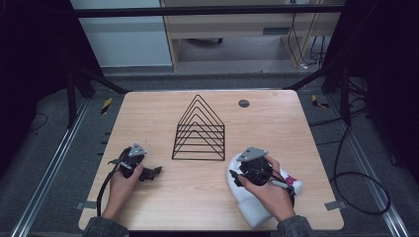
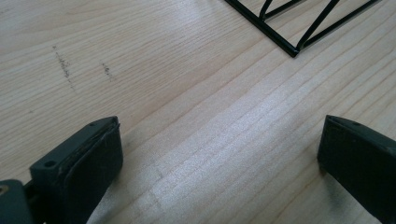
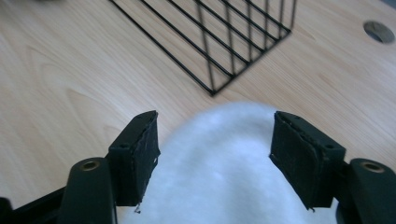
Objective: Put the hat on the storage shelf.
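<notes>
A white knitted hat (image 1: 249, 205) with a pink label (image 1: 290, 180) lies at the table's front right. My right gripper (image 1: 237, 173) is over its rounded end. In the right gripper view the hat (image 3: 219, 168) fills the gap between the two black pads (image 3: 140, 158) and touches both, so the right gripper (image 3: 215, 140) is shut on the hat. My left gripper (image 1: 153, 173) rests low over the table at the front left. Its jaws stand wide apart in the left gripper view, the left gripper (image 2: 219, 149) open with bare wood between them.
A black wire rack (image 1: 199, 132) with pointed dividers stands in the middle of the wooden table (image 1: 148, 113); its corner (image 2: 289, 23) lies just ahead of the left gripper, and the rack (image 3: 224, 42) is beyond the hat. A round cable hole (image 1: 243, 103) sits at the back.
</notes>
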Action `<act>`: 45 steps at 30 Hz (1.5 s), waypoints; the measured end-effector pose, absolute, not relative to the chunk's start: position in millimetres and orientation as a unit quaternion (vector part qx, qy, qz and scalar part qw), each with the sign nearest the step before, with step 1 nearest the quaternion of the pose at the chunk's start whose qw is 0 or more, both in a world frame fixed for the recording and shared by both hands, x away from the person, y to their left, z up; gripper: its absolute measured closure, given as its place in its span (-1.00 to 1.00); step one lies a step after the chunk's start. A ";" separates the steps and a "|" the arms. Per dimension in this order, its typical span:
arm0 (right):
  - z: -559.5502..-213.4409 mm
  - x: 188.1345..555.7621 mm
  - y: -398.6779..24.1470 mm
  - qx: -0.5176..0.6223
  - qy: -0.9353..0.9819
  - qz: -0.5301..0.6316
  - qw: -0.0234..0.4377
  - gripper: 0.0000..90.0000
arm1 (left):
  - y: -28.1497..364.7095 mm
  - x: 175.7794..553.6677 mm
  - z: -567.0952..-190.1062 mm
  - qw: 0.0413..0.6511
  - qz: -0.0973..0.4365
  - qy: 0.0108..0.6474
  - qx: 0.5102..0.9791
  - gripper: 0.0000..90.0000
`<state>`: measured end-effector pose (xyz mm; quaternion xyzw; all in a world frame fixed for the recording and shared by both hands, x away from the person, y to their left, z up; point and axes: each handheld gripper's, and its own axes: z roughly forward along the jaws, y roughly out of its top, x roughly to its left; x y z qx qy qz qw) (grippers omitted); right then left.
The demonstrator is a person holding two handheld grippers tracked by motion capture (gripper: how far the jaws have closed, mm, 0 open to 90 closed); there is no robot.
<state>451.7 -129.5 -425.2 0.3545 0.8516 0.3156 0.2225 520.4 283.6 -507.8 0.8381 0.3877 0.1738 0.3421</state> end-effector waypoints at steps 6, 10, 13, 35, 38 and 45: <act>-426.5 479.1 -160.6 0.386 0.850 0.294 0.205 -0.51 | 283.5 520.5 -507.8 0.342 0.173 0.388 0.838 -1.00; -426.9 495.1 -176.2 0.404 0.848 0.284 0.191 -0.29 | 283.5 520.3 -507.8 0.342 0.174 0.388 0.838 -1.00; -426.1 501.5 -179.4 0.398 0.855 0.270 0.191 -0.21 | 283.5 520.4 -507.9 0.343 0.174 0.388 0.838 -1.00; -451.2 539.9 -178.2 0.383 0.876 0.261 0.135 -0.29 | 283.9 520.9 -507.9 0.343 0.173 0.383 0.840 -1.00; -453.7 540.4 -179.9 0.387 0.876 0.258 0.129 -0.28 | 283.9 520.9 -507.8 0.343 0.173 0.383 0.840 -1.00; -463.5 541.5 -170.0 0.378 0.887 0.252 0.087 0.05 | 283.6 520.7 -507.7 0.343 0.173 0.380 0.841 -1.00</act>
